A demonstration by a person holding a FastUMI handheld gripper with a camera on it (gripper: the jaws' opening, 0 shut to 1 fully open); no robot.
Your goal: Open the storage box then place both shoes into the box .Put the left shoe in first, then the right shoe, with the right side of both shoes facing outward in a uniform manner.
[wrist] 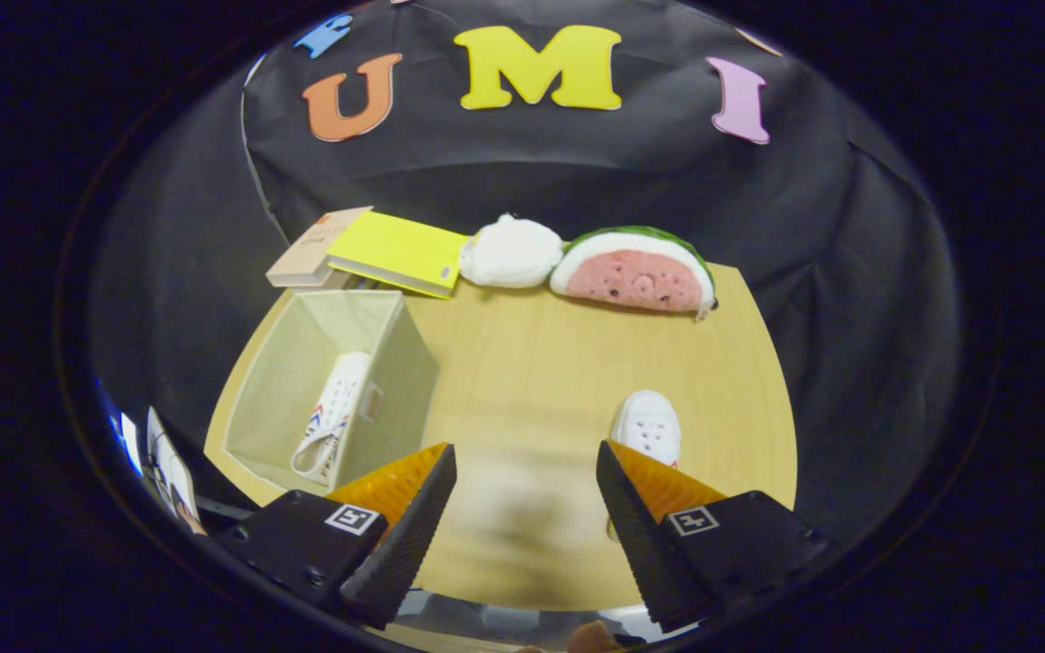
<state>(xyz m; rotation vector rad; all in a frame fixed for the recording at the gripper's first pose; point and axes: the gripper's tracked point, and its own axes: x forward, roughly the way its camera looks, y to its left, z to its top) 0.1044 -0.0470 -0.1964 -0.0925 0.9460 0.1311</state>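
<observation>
Currently, the storage box (332, 381) stands open on the wooden surface (532, 363), ahead of the left finger, and one shoe (330, 419) lies inside it, close against the wall nearest the middle of the surface. The second shoe (649, 428) rests on the surface outside the box, just ahead of the right finger and partly hidden behind it. The gripper (526, 503) hangs above the surface with its fingers (405, 517) spread wide and nothing between them.

Judged from this layout, the step in hand is picking up the second shoe. Risks from here:

1. Off-centre approach. The shoe sits in line with the right finger, not in the gap. Descending as aligned would likely set that finger on top of the shoe and push it away.
2. Wrong orientation. Only the toe end of the shoe is visible, so which side faces outward cannot be told. A grasp made without checking may place it facing a different way from the first shoe.
3. Box displacement. The box looks light and soft-walled. Catching its rim on entry could tip or slide it.
4. Crowding. The first shoe already occupies one side, so dropping the second on top would spoil the uniform arrangement.

Beyond the box lie a yellow book (400, 252), a white plush (512, 251) and a watermelon plush (636, 270), well apart from the work area.
</observation>
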